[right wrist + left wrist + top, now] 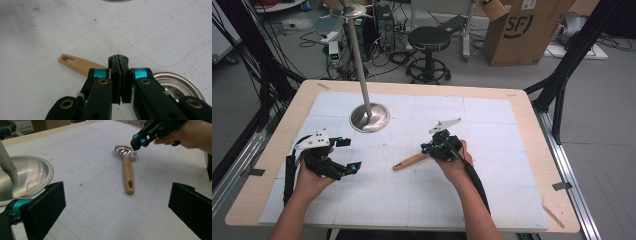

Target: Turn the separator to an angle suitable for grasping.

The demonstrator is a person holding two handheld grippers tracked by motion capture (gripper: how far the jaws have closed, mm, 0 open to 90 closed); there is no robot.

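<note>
A spoon with a wooden handle and a round metal bowl lies flat on the white gridded mat. My right gripper is shut, its jaws pressed together with nothing seen between them. Its tip sits right at the rim of the bowl; I cannot tell whether it touches. In the right gripper view the handle runs off to the left behind the gripper, with the bowl at the lower right. My left gripper stands open on the mat's left side, facing the spoon, jaws wide apart.
A metal stand with a round base and a tall pole rests on the mat's far left, close to the left gripper. Beyond the table are a black stool, a cardboard box and floor cables.
</note>
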